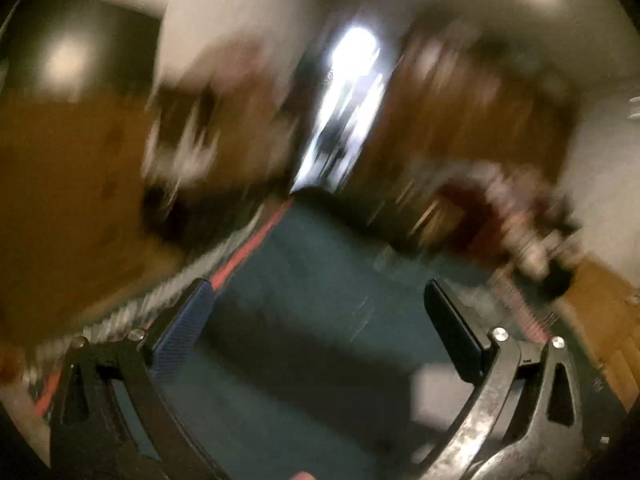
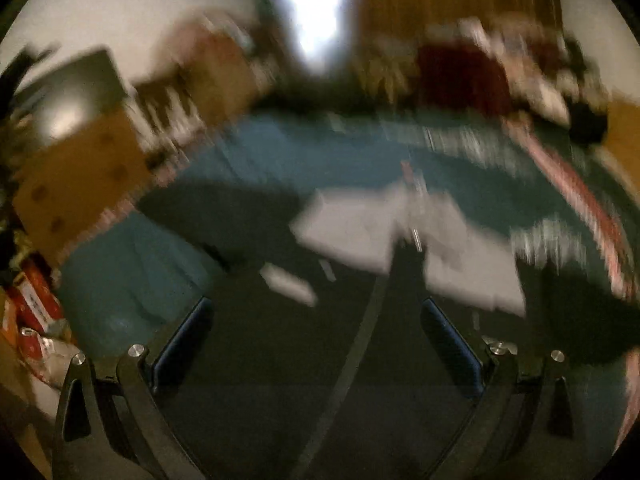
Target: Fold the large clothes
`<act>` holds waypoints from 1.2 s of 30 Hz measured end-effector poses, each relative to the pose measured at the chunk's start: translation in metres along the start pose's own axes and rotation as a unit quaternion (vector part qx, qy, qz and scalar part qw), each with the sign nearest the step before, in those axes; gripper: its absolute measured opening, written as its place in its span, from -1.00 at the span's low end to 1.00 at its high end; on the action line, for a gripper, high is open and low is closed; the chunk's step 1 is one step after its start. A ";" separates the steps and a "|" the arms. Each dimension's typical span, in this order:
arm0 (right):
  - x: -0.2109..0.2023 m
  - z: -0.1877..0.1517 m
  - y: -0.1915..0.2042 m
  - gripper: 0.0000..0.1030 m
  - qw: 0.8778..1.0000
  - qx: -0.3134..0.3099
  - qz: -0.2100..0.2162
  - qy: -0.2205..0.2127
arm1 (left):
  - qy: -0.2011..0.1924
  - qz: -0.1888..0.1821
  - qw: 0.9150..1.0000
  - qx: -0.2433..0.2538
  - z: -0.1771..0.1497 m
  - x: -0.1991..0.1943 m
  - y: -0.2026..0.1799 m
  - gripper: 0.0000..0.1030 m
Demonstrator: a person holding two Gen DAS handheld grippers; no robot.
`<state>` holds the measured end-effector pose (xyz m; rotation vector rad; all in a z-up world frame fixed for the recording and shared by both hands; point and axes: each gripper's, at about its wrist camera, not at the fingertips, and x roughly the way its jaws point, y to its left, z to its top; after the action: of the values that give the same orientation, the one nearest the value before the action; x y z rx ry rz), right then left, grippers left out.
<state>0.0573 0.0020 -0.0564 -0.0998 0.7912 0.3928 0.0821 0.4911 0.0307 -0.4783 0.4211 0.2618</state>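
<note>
Left wrist view: we are looking through heavy blur, so we are reading only large shapes.
Left gripper (image 1: 316,316): we are seeing its 2 fingers (image 1: 188,320) standing wide apart with nothing between them.
Surface under it: we are seeing a dark teal cloth (image 1: 320,272) spreading below the fingers, with a red border stripe (image 1: 248,246) running along its left edge.
Pale garment (image 1: 440,396): we are making out only a light grey patch lying on the teal cloth near its right edge, just inside the right finger; we cannot tell its form here.
Surroundings: we are seeing a brown wooden panel (image 1: 68,200) at the left and a bright doorway (image 1: 348,104) far ahead.

Right wrist view: we are looking through strong blur here too.
Right gripper (image 2: 316,328): we are seeing its 2 fingers (image 2: 450,342) spread wide and gripping nothing.
Pale garment (image 2: 352,228): we are seeing it lying flat near the middle of the teal cloth (image 2: 120,280), ahead of the fingers and apart from them; its edges are too smeared for us to tell how it is folded.
Dark fabric (image 2: 280,360): we are seeing a dark sheet with 1 grey stripe (image 2: 356,356) lying directly under the open fingers.
Cloth edge: we are seeing the red border stripe (image 2: 580,200) running along the right edge.
Surroundings: we are seeing a brown board (image 2: 80,176) at the left and a bright light (image 2: 312,4) at the top.
</note>
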 end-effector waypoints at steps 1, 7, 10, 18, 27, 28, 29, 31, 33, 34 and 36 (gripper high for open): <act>0.023 -0.016 -0.018 1.00 0.999 0.019 -0.016 0.038 | 0.029 0.007 0.999 -0.018 -0.012 0.024 0.021 1.00; 0.104 -0.111 -0.097 1.00 0.979 0.065 -0.082 0.176 | 0.161 0.067 0.981 -0.087 -0.085 0.137 0.125 0.99; 0.113 -0.125 -0.105 1.00 0.979 0.049 -0.096 0.170 | 0.173 0.049 0.980 -0.090 -0.091 0.158 0.142 0.99; 0.114 -0.121 -0.108 1.00 0.980 0.060 -0.095 0.161 | 0.200 0.019 0.974 -0.105 -0.085 0.197 0.160 0.60; 0.119 -0.117 -0.104 1.00 0.981 0.059 -0.109 0.146 | 0.176 0.015 0.976 -0.130 -0.070 0.218 0.169 0.48; 0.119 -0.117 -0.104 1.00 0.981 0.061 -0.108 0.147 | 0.172 0.021 0.977 -0.128 -0.069 0.218 0.170 0.41; 0.119 -0.117 -0.105 1.00 0.981 0.064 -0.106 0.148 | 0.168 0.027 0.977 -0.127 -0.068 0.220 0.170 0.06; 0.119 -0.116 -0.107 1.00 0.981 0.071 -0.101 0.150 | 0.167 0.041 0.977 -0.129 -0.067 0.221 0.172 -0.72; 0.120 -0.115 -0.108 1.00 0.981 0.076 -0.099 0.152 | 0.153 0.042 0.981 -0.114 -0.064 0.214 0.164 -0.81; 0.120 -0.115 -0.108 1.00 0.980 0.075 -0.098 0.156 | 0.143 0.039 0.984 -0.098 -0.061 0.208 0.154 -0.81; 0.120 -0.112 -0.109 1.00 0.979 0.076 -0.094 0.164 | 0.119 0.029 0.990 -0.066 -0.052 0.192 0.128 -0.82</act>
<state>0.0999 -0.0882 -0.2268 -0.0970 1.1253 0.1355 0.1910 0.6033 -0.1470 -0.6309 0.6540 0.2908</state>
